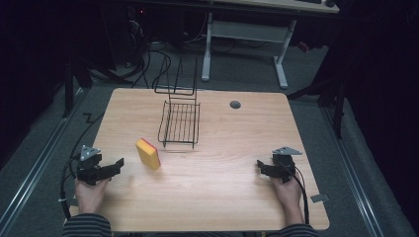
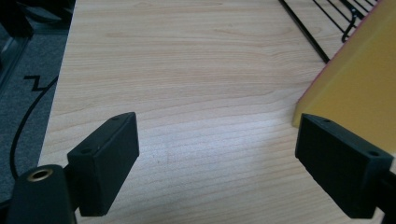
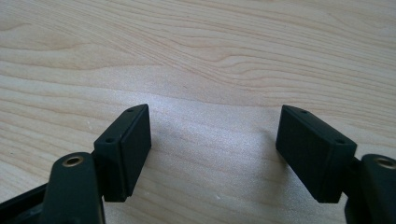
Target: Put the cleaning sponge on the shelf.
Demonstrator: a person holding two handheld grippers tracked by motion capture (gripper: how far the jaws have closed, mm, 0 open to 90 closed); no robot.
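Note:
A yellow block with a red side [image 1: 147, 153] stands on the wooden table [image 1: 222, 197], left of centre, in front of a black wire rack [image 1: 180, 123]. My left gripper [image 1: 117, 165] rests at the table's left edge, open, its jaws pointing at the block a short way off. In the left gripper view the yellow block [image 2: 359, 88] looms at the right, just beyond the right jaw, with the rack's wires [image 2: 322, 28] behind it. My right gripper [image 1: 261, 167] sits near the right front, open, over bare wood [image 3: 210, 70].
A round grey grommet [image 1: 235, 104] is set in the table's far right part. A white-legged desk [image 1: 247, 34] and cables lie on the floor behind the table. A cable [image 2: 28, 116] trails off the left edge.

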